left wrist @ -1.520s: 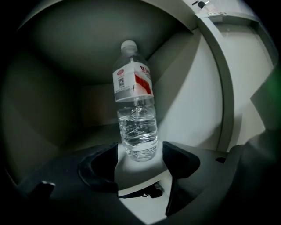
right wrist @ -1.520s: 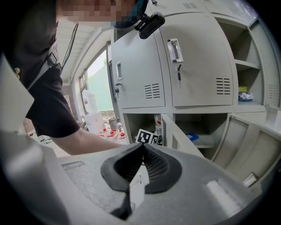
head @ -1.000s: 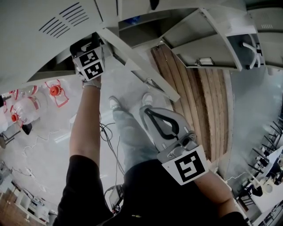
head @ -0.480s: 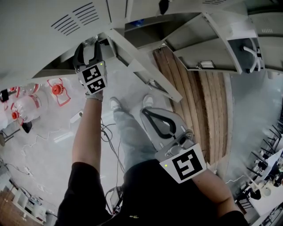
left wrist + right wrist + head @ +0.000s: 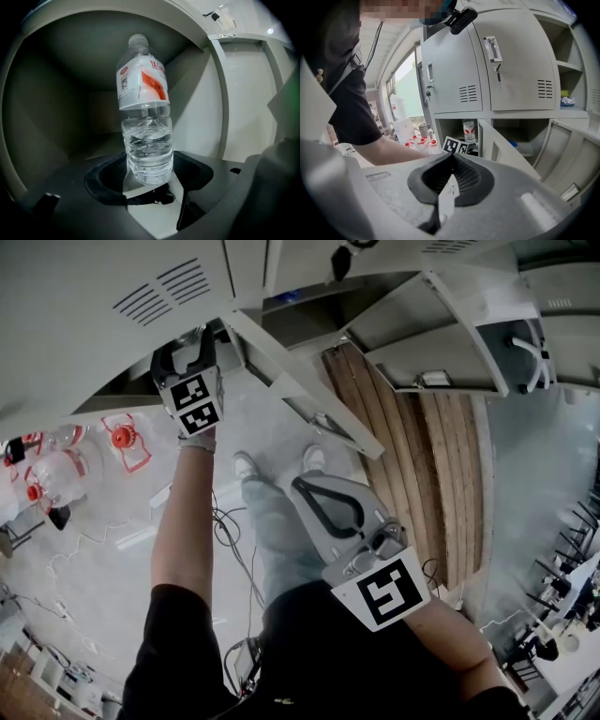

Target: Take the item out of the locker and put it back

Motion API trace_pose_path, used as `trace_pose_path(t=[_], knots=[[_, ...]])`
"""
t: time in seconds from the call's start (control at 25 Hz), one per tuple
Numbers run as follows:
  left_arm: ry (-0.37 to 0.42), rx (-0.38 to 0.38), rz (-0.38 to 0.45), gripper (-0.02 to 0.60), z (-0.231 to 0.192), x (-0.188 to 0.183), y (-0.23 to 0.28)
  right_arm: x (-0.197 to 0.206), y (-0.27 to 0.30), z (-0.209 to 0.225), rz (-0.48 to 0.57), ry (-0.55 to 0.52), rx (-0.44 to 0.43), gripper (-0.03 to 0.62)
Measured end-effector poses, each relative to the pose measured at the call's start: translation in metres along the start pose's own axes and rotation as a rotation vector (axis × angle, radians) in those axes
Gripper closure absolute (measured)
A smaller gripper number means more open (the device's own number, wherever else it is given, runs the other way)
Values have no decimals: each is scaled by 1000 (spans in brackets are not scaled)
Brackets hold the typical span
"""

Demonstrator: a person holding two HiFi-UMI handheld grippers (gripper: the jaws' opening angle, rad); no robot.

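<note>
Left gripper (image 5: 182, 348) has backed out of the locker mouth since a second ago: then only its marker cube showed, now both jaws are seen at the opening. Right gripper (image 5: 300, 486) has drifted slightly toward the person's body, otherwise unchanged.

Left gripper view: water bottle (image 5: 145, 93) stands upright on the floor of the locker compartment (image 5: 56, 117), clear, white label with red print, cap on. Its lower body sits between the two dark pads. Jaws are opening, at their widest; pads flank the bottle, no squeeze visible on it.

Right gripper view: jaws drawn together, tips meeting, nothing between them. It looks across at the locker bank; the bottle shows small in the open lower compartment, left gripper's cube just in front of it.

Head view: left forearm (image 5: 183, 521) reaches up to the compartment beneath the vented door (image 5: 155, 296). Open locker door (image 5: 300, 395) swings out between the two grippers. Right gripper hangs low, near the person's waist, well apart from the locker. Several red-capped bottles (image 5: 56, 470) lie on the pale floor at left; wood planking (image 5: 422, 474) at right.
</note>
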State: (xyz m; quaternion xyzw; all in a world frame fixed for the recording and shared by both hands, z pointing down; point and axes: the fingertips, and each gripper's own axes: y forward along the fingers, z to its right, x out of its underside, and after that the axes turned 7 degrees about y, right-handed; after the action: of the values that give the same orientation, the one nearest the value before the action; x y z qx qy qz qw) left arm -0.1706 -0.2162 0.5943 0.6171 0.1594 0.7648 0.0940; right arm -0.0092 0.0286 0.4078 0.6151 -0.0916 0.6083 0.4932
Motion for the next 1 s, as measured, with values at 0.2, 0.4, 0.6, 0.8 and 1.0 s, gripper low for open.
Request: trace_pose_path(t=[0.2, 0.4, 0.6, 0.8, 1.0], knots=[[-36, 9, 5, 275, -3, -4, 5, -1, -2, 4, 11, 9, 17, 595], [-37, 5, -2, 281, -3, -3, 2, 1, -5, 7, 11, 9, 29, 595], [-48, 0, 2, 287, 0, 0, -9, 1, -8, 6, 10, 3, 32, 595], [-34, 19, 12, 287, 7, 4, -25, -2, -11, 6, 15, 5, 33, 595], [-33, 24, -9, 287, 11, 13, -44, -9, -14, 4, 27, -8, 22, 595]])
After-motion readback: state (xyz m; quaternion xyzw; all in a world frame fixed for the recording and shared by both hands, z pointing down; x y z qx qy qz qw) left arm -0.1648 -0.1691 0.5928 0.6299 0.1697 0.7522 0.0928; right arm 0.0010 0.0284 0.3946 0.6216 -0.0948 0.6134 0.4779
